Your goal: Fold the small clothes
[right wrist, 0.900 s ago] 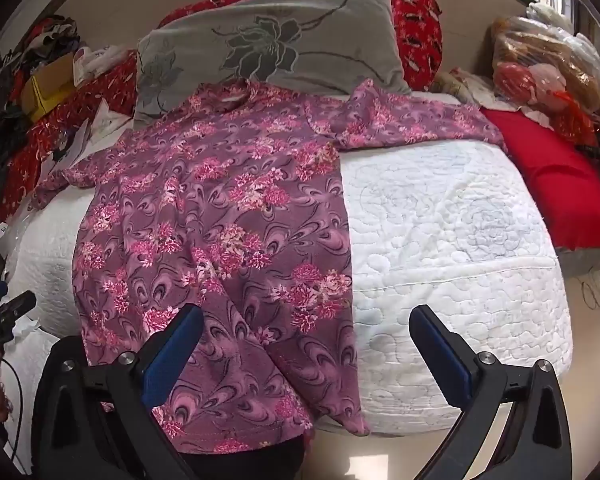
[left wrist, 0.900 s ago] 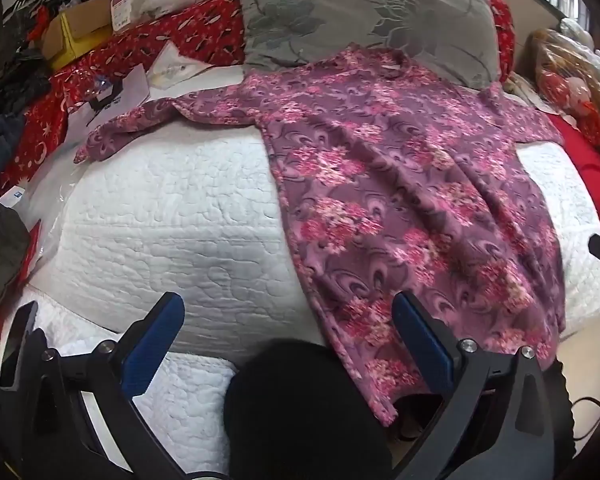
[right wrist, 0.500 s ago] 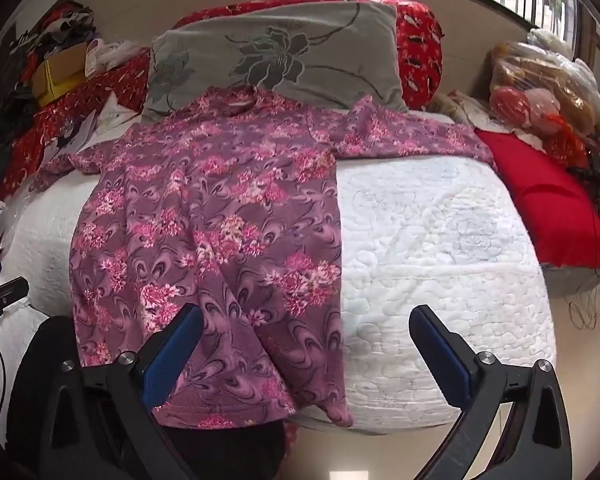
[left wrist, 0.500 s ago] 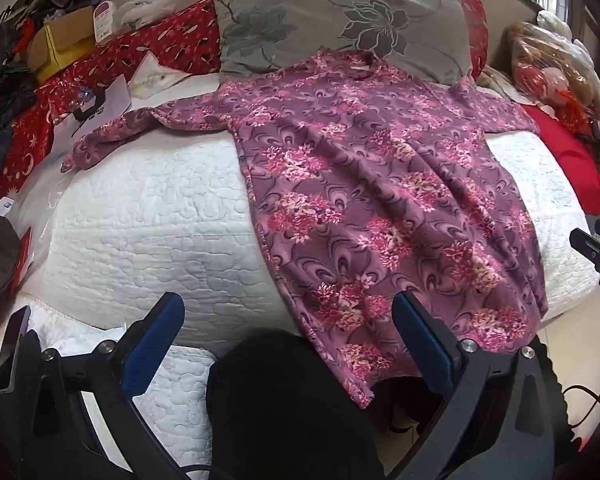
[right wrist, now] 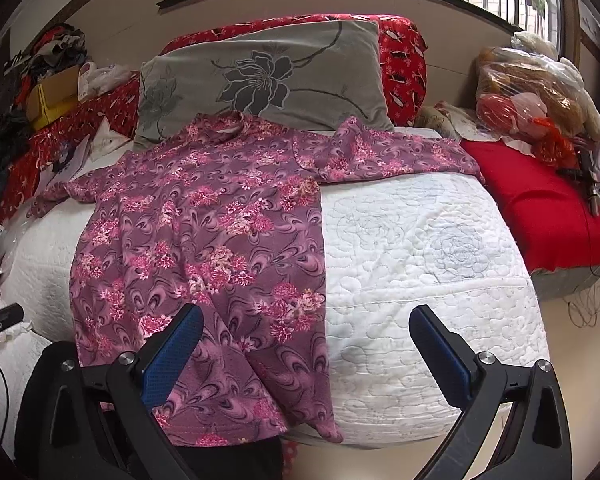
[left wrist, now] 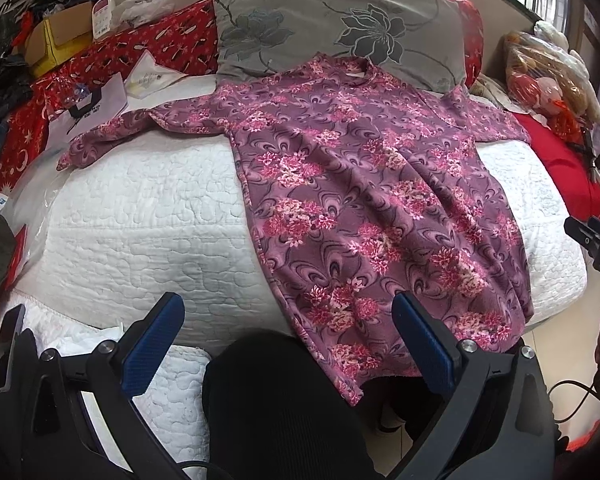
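A purple shirt with pink flowers [left wrist: 364, 200] lies spread flat on a white quilted bed [left wrist: 140, 216], collar toward the grey pillow, both sleeves out to the sides, hem hanging over the near edge. It also shows in the right wrist view [right wrist: 204, 232]. My left gripper [left wrist: 288, 328] is open and empty, held back from the bed's near edge, to the left of the hem. My right gripper [right wrist: 306, 340] is open and empty, above the hem's right corner. The right gripper's tip shows at the left view's right edge [left wrist: 592, 236].
A grey flowered pillow [right wrist: 268, 80] leans on a red headboard cushion. Papers, a cardboard box [left wrist: 60, 40] and clothes lie on the left. A red cushion [right wrist: 540, 208] and bagged stuffed toys [right wrist: 532, 92] are on the right. A black knee [left wrist: 276, 400] is below.
Both grippers have drawn back and risen a little, so more of the bed and the window shows. The shirt has not moved. Both stay open.
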Motion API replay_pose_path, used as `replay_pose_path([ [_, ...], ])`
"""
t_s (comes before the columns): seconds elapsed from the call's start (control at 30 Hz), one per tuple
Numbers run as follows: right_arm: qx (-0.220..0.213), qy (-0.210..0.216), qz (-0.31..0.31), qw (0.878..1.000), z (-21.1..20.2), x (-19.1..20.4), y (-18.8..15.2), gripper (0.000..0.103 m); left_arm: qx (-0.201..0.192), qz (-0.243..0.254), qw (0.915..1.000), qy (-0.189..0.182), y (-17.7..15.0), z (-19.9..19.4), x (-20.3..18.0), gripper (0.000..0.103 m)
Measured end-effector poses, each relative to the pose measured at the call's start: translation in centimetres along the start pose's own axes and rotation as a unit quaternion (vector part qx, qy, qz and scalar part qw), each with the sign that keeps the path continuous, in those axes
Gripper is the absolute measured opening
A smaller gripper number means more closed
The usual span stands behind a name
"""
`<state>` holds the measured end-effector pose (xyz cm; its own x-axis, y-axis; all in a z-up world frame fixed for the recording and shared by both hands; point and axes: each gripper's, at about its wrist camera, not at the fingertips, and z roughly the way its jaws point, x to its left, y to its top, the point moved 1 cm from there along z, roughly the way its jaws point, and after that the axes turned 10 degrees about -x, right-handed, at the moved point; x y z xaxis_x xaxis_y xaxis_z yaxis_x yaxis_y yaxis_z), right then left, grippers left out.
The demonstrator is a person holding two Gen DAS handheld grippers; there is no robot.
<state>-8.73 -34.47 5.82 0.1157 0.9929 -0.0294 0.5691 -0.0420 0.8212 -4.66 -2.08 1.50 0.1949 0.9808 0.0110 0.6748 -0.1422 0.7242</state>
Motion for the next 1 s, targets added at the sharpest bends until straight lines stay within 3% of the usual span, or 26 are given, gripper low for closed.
replay_pose_path([
  [0.27, -0.011, 0.000, 0.003, 1.000, 0.4, -0.9, 0.2, 0.102, 0.012, 0.010, 0.9999, -0.003, 1.0, 0.8, -0.9, 0.103],
  [1.0, 0.009, 0.007, 0.005, 1.000, 1.8, -1.3, -0.1, 0.102, 0.033, -0.007, 0.9990, -0.030, 2.1, 2.9, -2.0, 0.103],
])
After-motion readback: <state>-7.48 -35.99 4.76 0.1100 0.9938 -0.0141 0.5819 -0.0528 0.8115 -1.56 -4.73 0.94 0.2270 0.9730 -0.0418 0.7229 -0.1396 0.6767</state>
